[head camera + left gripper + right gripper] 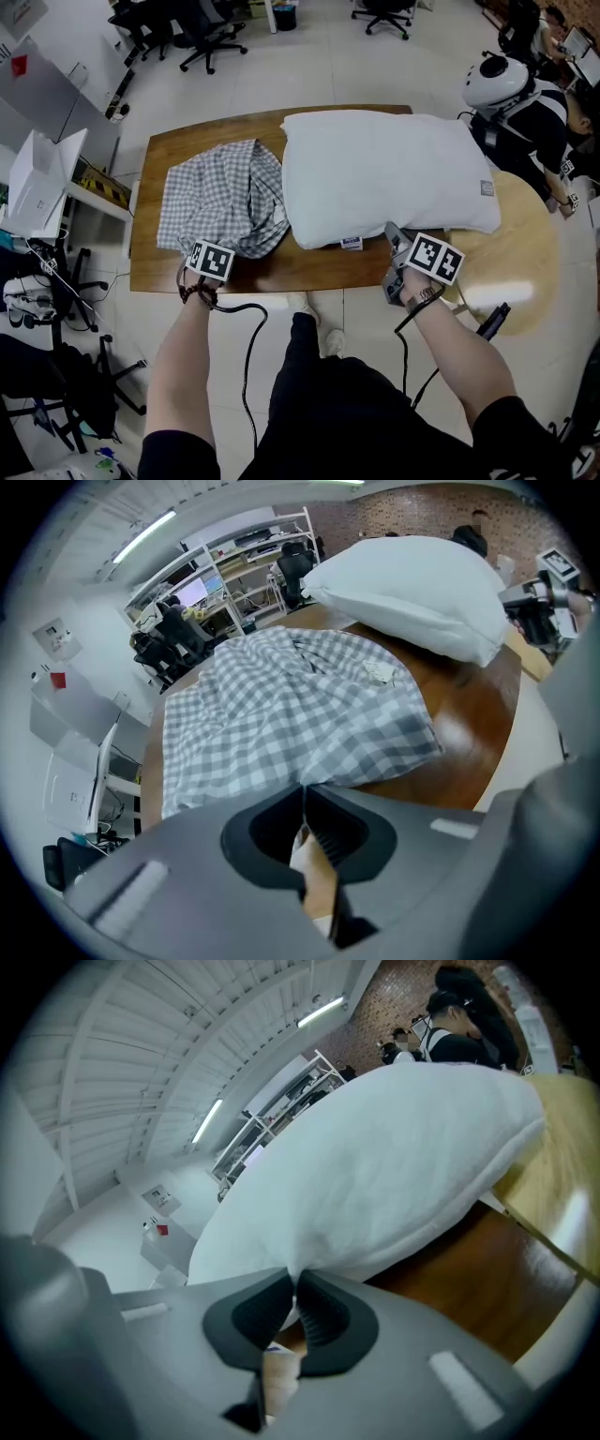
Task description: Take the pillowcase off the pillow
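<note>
So the pillowcase [225,197] looked fully off, lying at 9 o'clock from the pillow [384,173] on the table [309,270]. The left gripper [216,247] pinched its hem and the right gripper [397,240] pinched the pillow's edge. Next I'd just drag them apart.

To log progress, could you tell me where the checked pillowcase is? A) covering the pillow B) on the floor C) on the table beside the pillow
C: the pillowcase lies crumpled on the table, left of the bare white pillow.

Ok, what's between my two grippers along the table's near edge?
Head view: bare table between left gripper, shut on the pillowcase, and right gripper, shut on the pillow.
</note>
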Demonstrator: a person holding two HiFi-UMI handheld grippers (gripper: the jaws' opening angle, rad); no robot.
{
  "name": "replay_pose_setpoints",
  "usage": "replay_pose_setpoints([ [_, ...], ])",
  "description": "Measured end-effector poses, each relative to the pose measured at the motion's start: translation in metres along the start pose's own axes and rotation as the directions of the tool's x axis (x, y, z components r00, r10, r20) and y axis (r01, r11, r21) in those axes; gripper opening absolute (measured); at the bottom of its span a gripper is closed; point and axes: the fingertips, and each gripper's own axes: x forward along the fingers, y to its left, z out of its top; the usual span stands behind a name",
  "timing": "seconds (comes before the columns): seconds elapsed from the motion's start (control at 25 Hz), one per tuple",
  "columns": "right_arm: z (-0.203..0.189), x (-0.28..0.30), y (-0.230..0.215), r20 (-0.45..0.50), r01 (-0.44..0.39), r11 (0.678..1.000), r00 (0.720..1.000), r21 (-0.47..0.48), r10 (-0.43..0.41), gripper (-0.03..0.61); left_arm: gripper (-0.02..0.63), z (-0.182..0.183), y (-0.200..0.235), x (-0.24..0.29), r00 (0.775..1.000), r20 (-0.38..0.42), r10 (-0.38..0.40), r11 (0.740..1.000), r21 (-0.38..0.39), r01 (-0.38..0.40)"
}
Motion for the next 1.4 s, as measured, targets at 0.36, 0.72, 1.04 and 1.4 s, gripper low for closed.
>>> replay_pose_setpoints([
  [0.36,-0.016,-0.001,-0.003,-0.066,0.029,1.0,0.997,-0.001,-0.029,0.088,0.198,0.001,0.001,-0.014,0.998,0.057,0.016,1.0,0.013,-0.017],
  [0.72,-0.045,-0.035,0.003,-0.14,0.048,0.995,0.988,-0.092,-0.06,0.135,0.215,0.005,-0.028,-0.055,0.988,0.152,0.006,0.999,-0.038,-0.001],
  [1.04,-0.018,-0.073,0.078,-0.119,-0.04,0.962,0.993,-0.27,0.008,0.133,0.205,0.06,-0.063,-0.142,0.942,0.336,-0.008,0.998,-0.054,0.027],
  [1.4,0.0,-0.099,0.165,-0.094,-0.16,0.865,0.987,-0.476,0.131,0.122,0.13,0.134,-0.118,-0.246,0.783,0.619,-0.063,0.992,-0.047,0.116],
])
